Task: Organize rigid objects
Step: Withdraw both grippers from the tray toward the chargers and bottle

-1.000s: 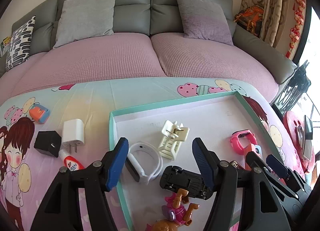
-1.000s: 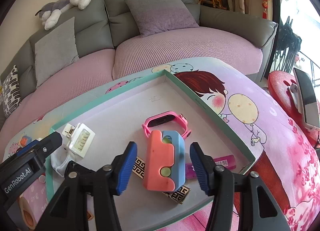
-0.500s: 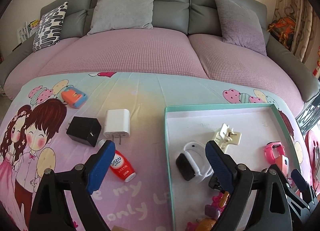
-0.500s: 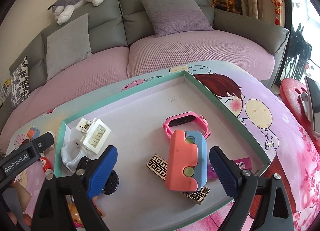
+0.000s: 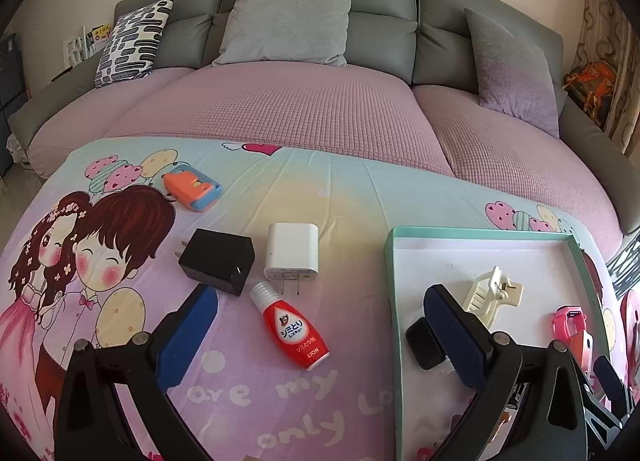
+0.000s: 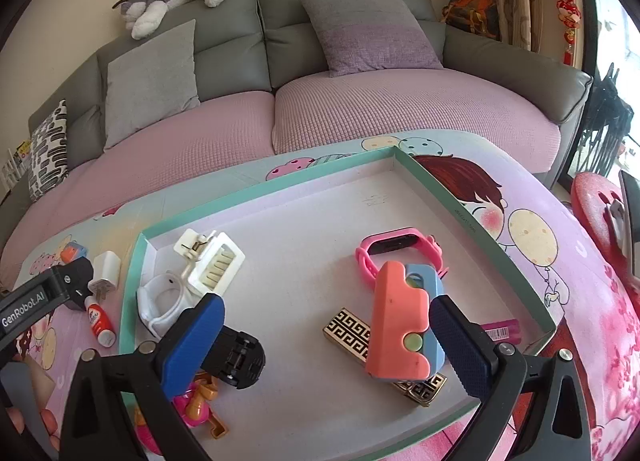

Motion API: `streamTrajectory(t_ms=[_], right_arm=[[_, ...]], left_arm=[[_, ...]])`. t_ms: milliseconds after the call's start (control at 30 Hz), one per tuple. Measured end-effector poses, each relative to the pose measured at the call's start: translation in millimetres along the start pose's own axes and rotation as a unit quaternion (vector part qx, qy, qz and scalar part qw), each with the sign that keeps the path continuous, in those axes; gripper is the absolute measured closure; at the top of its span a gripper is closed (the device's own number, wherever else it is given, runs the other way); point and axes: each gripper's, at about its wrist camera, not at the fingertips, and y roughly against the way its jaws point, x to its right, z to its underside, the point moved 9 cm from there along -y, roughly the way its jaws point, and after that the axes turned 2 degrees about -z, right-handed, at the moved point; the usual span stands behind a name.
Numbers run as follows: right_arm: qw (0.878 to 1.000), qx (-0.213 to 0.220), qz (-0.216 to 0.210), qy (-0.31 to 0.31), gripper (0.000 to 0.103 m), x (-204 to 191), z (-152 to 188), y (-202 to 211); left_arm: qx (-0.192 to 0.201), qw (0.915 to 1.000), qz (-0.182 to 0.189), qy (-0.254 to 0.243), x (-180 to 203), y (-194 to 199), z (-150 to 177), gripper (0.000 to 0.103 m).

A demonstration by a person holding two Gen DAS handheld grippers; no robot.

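Note:
My left gripper (image 5: 320, 337) is open and empty above a red bottle (image 5: 294, 331) lying on the printed cloth. A black charger (image 5: 218, 255), a white charger (image 5: 291, 252) and an orange-blue toy (image 5: 192, 187) lie beyond it. The teal-rimmed tray (image 5: 394, 301) sits to the right. My right gripper (image 6: 328, 345) is open over the tray (image 6: 304, 229); an orange-blue toy (image 6: 402, 325) lies between its fingers on a gold patterned box (image 6: 350, 331). The tray also holds a pink watch (image 6: 396, 247), a white clip (image 6: 212, 261), a white band (image 6: 162, 303) and a black toy car (image 6: 236, 357).
A grey sofa with a pink cover (image 5: 320, 113) and cushions runs behind the table. A pink tube (image 6: 502, 331) lies outside the tray's right rim. A pink figurine (image 6: 196, 405) lies at the tray's near left. The left gripper's body (image 6: 40, 297) shows at the left.
My left gripper has swung left from over the tray to over the red bottle and opened wider. My right gripper has opened wider, leaving the orange-blue toy lying in the tray.

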Motion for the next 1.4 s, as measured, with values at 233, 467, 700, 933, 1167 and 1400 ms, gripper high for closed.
streamTrajectory(t_ms=[233,467,700,933,1167,1400], right_arm=[[0.998,0.014,-0.050,0.024,0.000,-41.4,-2.1,9.3],[0.994,0.013,-0.081,0.069,0.000,-86.6,5.2,10.9],[0.991,0.003,-0.105,0.087,0.000,-117.0,17.3,7.5],[0.988,-0.005,-0.121,0.097,0.000,-141.4,26.9,6.4],[0.985,-0.007,-0.132,0.110,0.000,-155.7,32.9,8.4],[0.985,-0.011,-0.129,0.117,0.000,-161.6,33.3,8.7]], left_arm=[[0.003,0.9989,-0.035,0.031,-44.6,2.2,-3.0,0.000],[0.000,0.9946,-0.076,0.070,-97.2,5.0,0.0,0.000],[-0.003,0.9887,-0.105,0.107,-143.8,14.3,9.7,0.000],[-0.008,0.9855,-0.107,0.131,-174.4,18.4,18.6,0.000],[-0.015,0.9839,-0.093,0.152,-188.0,14.5,23.2,0.000],[-0.037,0.9874,-0.058,0.142,-184.0,-2.5,27.5,0.000]])
